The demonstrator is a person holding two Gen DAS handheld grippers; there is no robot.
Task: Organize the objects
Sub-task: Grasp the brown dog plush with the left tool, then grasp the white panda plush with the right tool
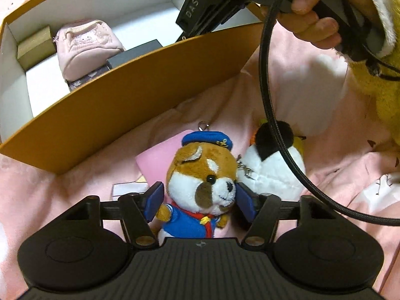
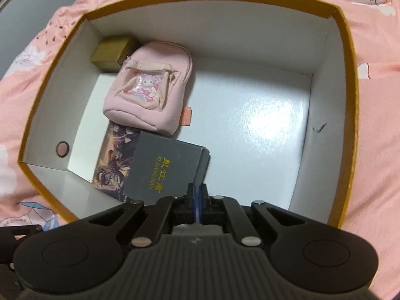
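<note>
1. the left gripper (image 1: 198, 197) is spread wide, with the sailor dog plush (image 1: 201, 187) standing between its blue pads (image 1: 153, 201); whether the pads touch it, i cannot tell.
2. just past the right-hand pad lies a white plush (image 1: 272, 170), on the pink sheet (image 1: 325, 105).
3. beyond the jaws and to their left rises the orange box (image 1: 130, 105).
4. the right gripper (image 2: 197, 200) is pressed closed, gripping nothing, poised over the box interior.
5. just ahead-left of it sits a grey box (image 2: 165, 170), then a pink mini backpack (image 2: 150, 87), farthest a small brown box (image 2: 112, 52).
</note>
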